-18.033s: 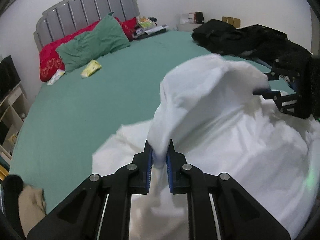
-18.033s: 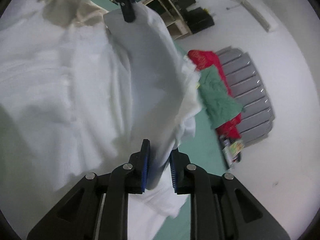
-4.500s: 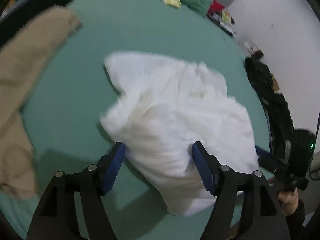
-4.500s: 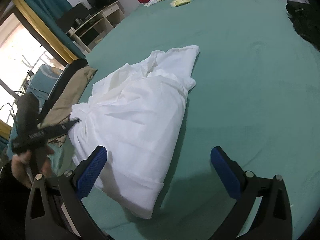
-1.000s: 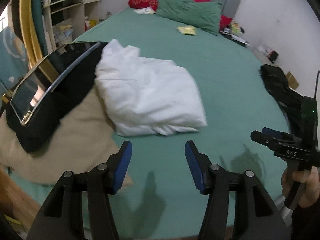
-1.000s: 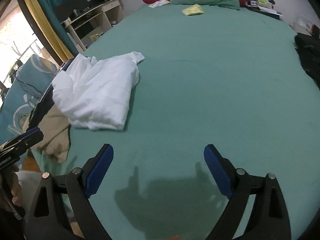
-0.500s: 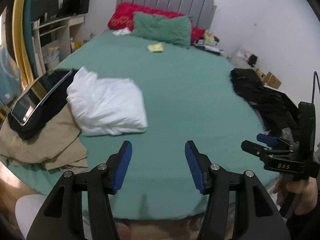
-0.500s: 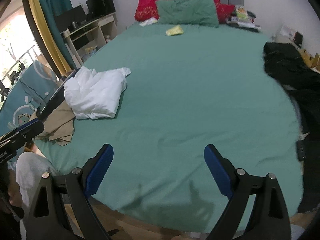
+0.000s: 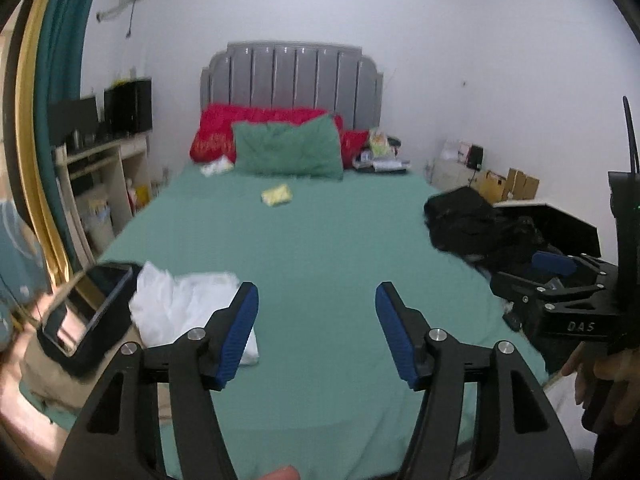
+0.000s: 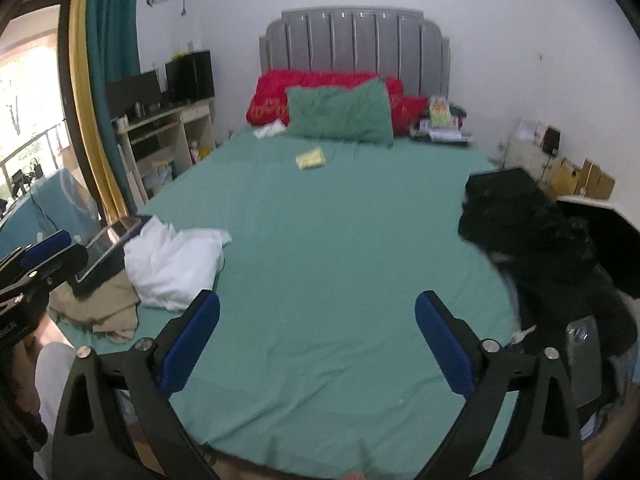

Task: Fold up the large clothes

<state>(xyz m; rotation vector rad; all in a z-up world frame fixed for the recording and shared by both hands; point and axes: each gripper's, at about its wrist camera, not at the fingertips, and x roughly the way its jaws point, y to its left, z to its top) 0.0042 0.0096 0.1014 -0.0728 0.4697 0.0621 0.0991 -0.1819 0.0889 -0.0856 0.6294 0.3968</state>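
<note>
The white garment [image 10: 176,268] lay folded at the near left corner of the green bed [image 10: 340,248], beside a tan cloth [image 10: 100,304]. Soft, light and floppy, it looked best pinched at an edge. Left tool [image 9: 316,336] and right tool [image 10: 318,344] were opening wide, nothing between them.

Bed [image 10: 320,240]: folded garment [image 10: 172,268] at near left edge, overlapping another cloth [image 10: 100,308] at near left corner. Tablet [image 10: 108,252] just left of garment, on that cloth. Clothes pile [image 10: 520,232] along right edge. Pillows [image 10: 340,114] at head edge, before headboard [image 10: 354,40]. Small packet [image 10: 310,158] before pillows. Desk [image 10: 168,128] left of bed.
</note>
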